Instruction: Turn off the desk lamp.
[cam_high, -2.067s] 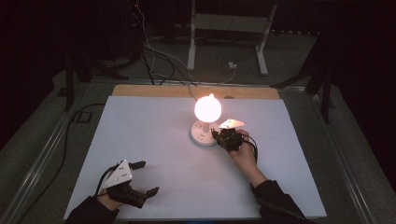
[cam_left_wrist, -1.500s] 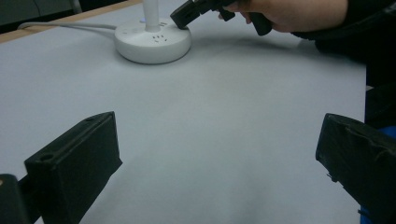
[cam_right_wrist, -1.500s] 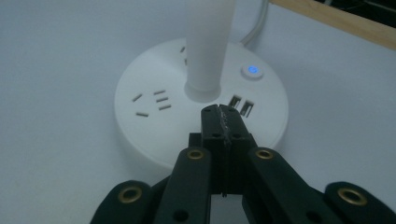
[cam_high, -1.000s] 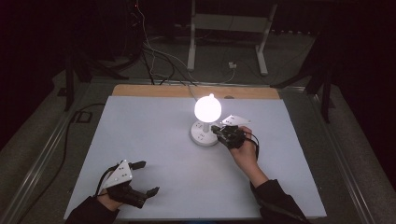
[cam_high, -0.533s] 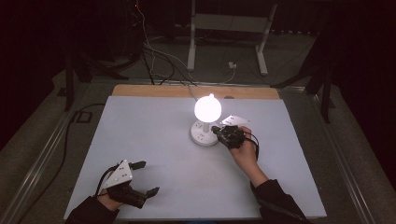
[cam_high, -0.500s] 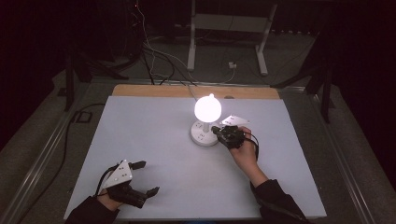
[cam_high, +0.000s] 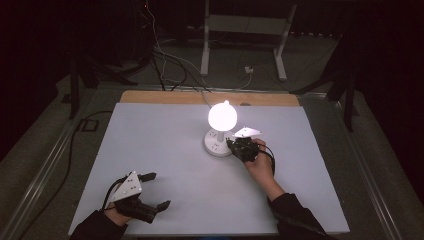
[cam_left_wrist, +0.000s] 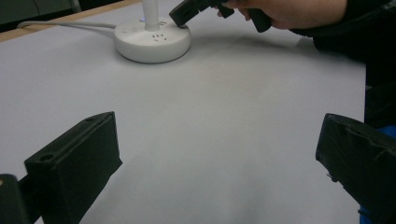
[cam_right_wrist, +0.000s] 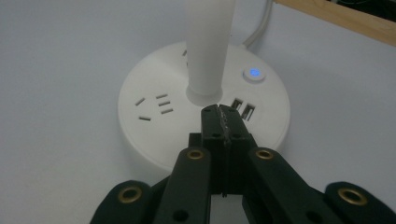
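A white lamp with a glowing round bulb (cam_high: 222, 116) stands on a round white base (cam_high: 216, 145) near the middle of the table. The base (cam_right_wrist: 154, 140) carries socket slots, two USB ports (cam_right_wrist: 245, 110) and a blue lit button (cam_right_wrist: 254, 73); a white stem (cam_right_wrist: 208, 46) rises from its centre. My right gripper (cam_right_wrist: 223, 113) is shut with nothing in it, its tips just over the base's top by the stem and USB ports, also visible as the right gripper (cam_high: 234, 146). My left gripper (cam_high: 158, 190) rests open near the front left edge, its jaws wide apart over bare table (cam_left_wrist: 215, 158).
The lamp's white cable (cam_high: 205, 98) runs back over the wooden strip (cam_high: 165, 97) at the table's far edge. The pale tabletop (cam_high: 150, 140) spreads wide around the lamp. Cables and a metal stand's legs (cam_high: 242, 30) lie on the dark floor beyond.
My right gripper has sunk a little and edged closer over the lamp base. The left gripper has stayed put.
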